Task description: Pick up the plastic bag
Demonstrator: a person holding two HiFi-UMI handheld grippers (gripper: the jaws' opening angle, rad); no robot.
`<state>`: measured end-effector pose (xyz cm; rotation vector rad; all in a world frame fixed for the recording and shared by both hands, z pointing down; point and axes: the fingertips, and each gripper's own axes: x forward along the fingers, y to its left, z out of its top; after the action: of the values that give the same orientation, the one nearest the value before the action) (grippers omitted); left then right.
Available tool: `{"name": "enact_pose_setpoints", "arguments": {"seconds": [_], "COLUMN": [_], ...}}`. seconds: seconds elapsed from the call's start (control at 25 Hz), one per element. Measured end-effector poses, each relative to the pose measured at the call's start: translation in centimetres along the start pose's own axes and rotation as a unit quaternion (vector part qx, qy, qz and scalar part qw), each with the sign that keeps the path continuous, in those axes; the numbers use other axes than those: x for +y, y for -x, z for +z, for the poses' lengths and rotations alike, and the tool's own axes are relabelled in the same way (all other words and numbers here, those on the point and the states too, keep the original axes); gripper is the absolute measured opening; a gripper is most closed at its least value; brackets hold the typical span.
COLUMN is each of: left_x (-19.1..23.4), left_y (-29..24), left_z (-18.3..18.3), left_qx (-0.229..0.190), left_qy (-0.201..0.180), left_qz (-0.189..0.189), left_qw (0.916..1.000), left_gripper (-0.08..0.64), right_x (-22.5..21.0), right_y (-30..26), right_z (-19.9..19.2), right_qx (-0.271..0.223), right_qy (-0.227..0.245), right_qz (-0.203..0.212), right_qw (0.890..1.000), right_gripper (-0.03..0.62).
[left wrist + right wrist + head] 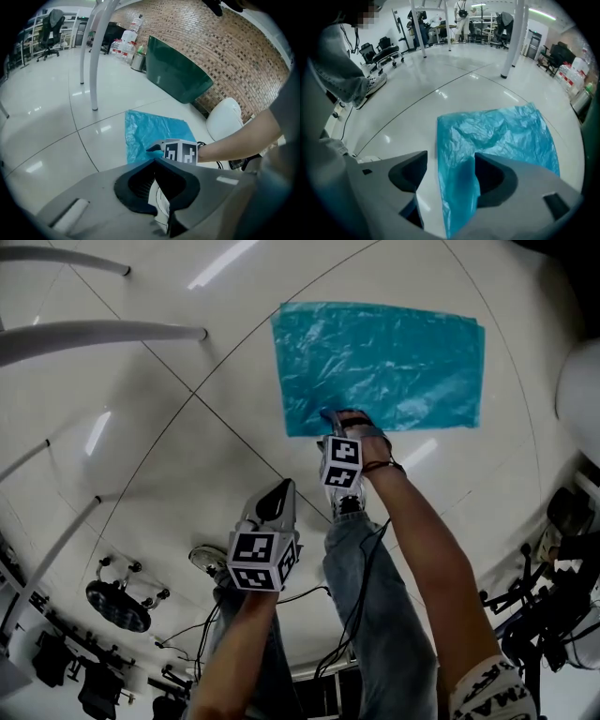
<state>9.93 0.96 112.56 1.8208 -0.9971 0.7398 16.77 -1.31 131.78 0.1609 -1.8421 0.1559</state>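
A blue plastic bag (375,367) lies flat on the glossy white floor. My right gripper (330,415) is down at the bag's near edge. In the right gripper view the right gripper (451,161) is open, and the edge of the bag (459,187) rises between the jaws, lying against the right one, with a gap to the left one. My left gripper (281,491) hangs back, short of the bag and off the floor. In its own view the left gripper (157,161) is shut and empty, with the bag (147,133) and the right gripper's marker cube (180,151) beyond it.
White poles (103,331) stand on the floor at the left. A green counter (178,70) and a white chair (225,122) stand by the brick wall beyond the bag. The person's jeans (375,596) and cables are below. Office chairs (379,49) stand farther off.
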Motion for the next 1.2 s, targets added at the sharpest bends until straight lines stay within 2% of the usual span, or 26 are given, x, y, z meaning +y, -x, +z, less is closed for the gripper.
{"name": "enact_pose_setpoints", "arguments": {"seconds": [0.12,0.24,0.32,0.36,0.44,0.48,0.52,0.64,0.72,0.8,0.92,1.08,1.2], "left_x": [-0.2,-0.3,-0.3,-0.3,-0.1,0.0,0.1,-0.2,-0.6,-1.3,-2.9,-4.5,-6.1], "left_y": [-0.1,0.2,0.7,0.9,1.0,1.0,0.9,1.0,1.4,2.1,3.8,7.1,9.5], "left_z": [-0.5,-0.7,-0.6,-0.6,-0.5,-0.3,-0.2,0.5,1.3,2.2,4.3,8.8,12.9], "left_qx": [0.005,0.006,0.005,0.004,0.003,0.003,0.003,-0.001,-0.007,-0.014,-0.025,-0.055,-0.082], "left_qy": [0.007,0.007,0.006,0.005,0.004,0.004,0.006,0.009,0.011,0.017,0.014,0.006,-0.007], "left_qz": [-0.004,-0.004,-0.003,-0.003,-0.002,-0.001,0.0,0.0,0.001,0.0,-0.005,-0.012,-0.016], "left_qw": [1.0,0.9999,1.0,1.0,1.0,1.0,1.0,1.0,0.9999,0.9998,0.9996,0.9984,0.9965], "left_gripper": [0.0,0.0,0.0,0.0,0.0,0.0,0.0,0.0,0.001,0.0,0.0,0.0,0.0], "right_x": [-0.2,-0.8,-1.6,-1.9,-2.3,-2.6,-2.8,-3.3,-3.9,-5.1,-6.2,-7.6,-10.0], "right_y": [-0.7,-0.3,0.3,0.6,0.7,0.6,0.5,0.6,2.0,4.8,10.2,17.4,24.3], "right_z": [-1.2,-1.3,-1.1,-1.0,-1.0,-1.1,-1.3,-1.9,-1.3,-0.3,1.3,3.8,5.6], "right_qx": [0.014,0.007,0.002,0.001,0.001,0.001,0.001,-0.003,-0.032,-0.088,-0.173,-0.253,-0.327], "right_qy": [-0.014,-0.04,-0.064,-0.073,-0.088,-0.098,-0.112,-0.161,-0.205,-0.274,-0.361,-0.415,-0.453], "right_qz": [0.009,0.009,0.002,0.0,-0.003,-0.006,-0.008,-0.002,0.002,0.003,0.009,0.01,0.001], "right_qw": [1.0,0.999,0.998,0.997,0.996,0.995,0.994,0.987,0.978,0.958,0.916,0.874,0.829], "right_gripper": [0.329,0.285,0.18,0.152,0.145,0.118,0.018,0.006,0.003,0.003,0.005,0.005,0.009]}}
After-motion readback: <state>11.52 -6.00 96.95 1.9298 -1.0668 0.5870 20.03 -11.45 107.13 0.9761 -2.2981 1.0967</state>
